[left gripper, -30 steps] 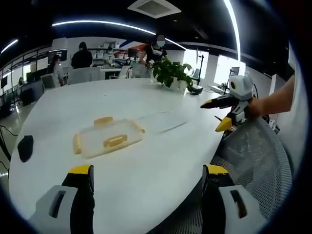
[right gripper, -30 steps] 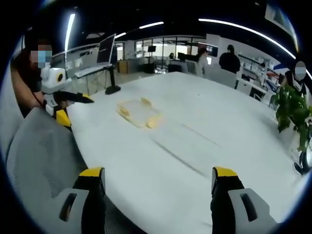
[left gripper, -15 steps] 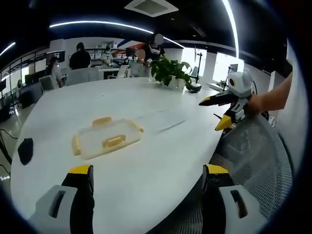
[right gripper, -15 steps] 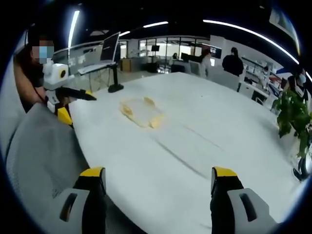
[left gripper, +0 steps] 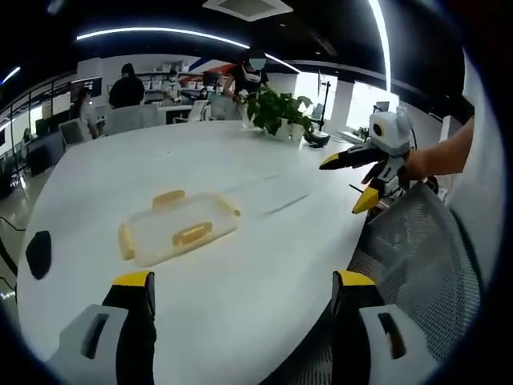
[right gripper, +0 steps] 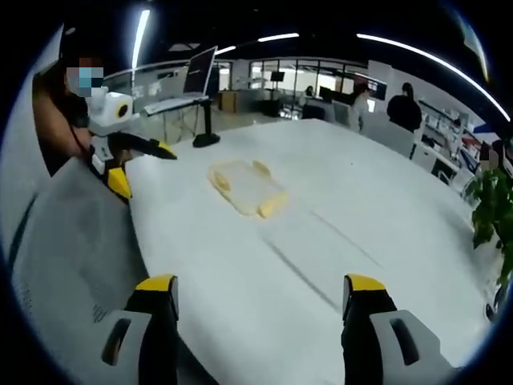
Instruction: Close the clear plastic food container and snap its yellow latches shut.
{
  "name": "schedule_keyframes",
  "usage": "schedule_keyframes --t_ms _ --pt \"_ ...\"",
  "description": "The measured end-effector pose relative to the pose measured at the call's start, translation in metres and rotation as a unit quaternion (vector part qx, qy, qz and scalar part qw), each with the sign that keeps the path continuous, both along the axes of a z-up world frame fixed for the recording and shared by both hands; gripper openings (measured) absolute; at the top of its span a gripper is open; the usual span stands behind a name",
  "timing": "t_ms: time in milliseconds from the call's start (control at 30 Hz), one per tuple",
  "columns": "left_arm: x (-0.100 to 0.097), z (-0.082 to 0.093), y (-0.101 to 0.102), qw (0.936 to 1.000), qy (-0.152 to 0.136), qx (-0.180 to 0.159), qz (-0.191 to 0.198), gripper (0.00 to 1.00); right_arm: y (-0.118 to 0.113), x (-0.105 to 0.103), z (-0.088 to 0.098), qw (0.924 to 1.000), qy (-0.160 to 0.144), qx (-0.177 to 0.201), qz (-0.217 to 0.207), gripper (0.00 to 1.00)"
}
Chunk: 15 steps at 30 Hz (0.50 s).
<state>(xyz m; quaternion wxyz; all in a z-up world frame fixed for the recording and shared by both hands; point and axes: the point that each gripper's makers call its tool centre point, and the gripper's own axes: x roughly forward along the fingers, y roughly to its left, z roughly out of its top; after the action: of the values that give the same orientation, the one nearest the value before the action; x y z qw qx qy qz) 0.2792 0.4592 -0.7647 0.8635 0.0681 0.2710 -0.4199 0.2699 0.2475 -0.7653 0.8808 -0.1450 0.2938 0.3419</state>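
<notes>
Container (left gripper: 178, 227) lies flat on white table (left gripper: 264, 265), lid on, yellow latches (left gripper: 190, 234) at edges. Left gripper (left gripper: 240, 290) jaws spread, well short of container. Right gripper (right gripper: 260, 293) also spread, held off table edge, container (right gripper: 245, 187) far ahead. Mesh chair (left gripper: 417, 265) beside table. Plant (left gripper: 276, 112) beyond container.

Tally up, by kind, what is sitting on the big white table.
Clear plastic food container with yellow latches: 1
Leafy green potted plant: 1
Flat black object at the table's edge: 1
Total: 3
</notes>
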Motion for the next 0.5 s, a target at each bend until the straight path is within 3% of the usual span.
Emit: schedule_keyframes --t_ms 67,500 --pt "0.002 -0.004 0.000 0.9999 0.000 0.012 -0.005 0.91 0.002 0.001 -0.001 1.0000 0.002 0.001 0.001 0.83" --pt "0.014 -0.003 -0.007 0.9998 -0.004 0.011 -0.017 0.91 0.011 0.011 -0.003 0.9999 0.002 0.008 0.012 0.82"
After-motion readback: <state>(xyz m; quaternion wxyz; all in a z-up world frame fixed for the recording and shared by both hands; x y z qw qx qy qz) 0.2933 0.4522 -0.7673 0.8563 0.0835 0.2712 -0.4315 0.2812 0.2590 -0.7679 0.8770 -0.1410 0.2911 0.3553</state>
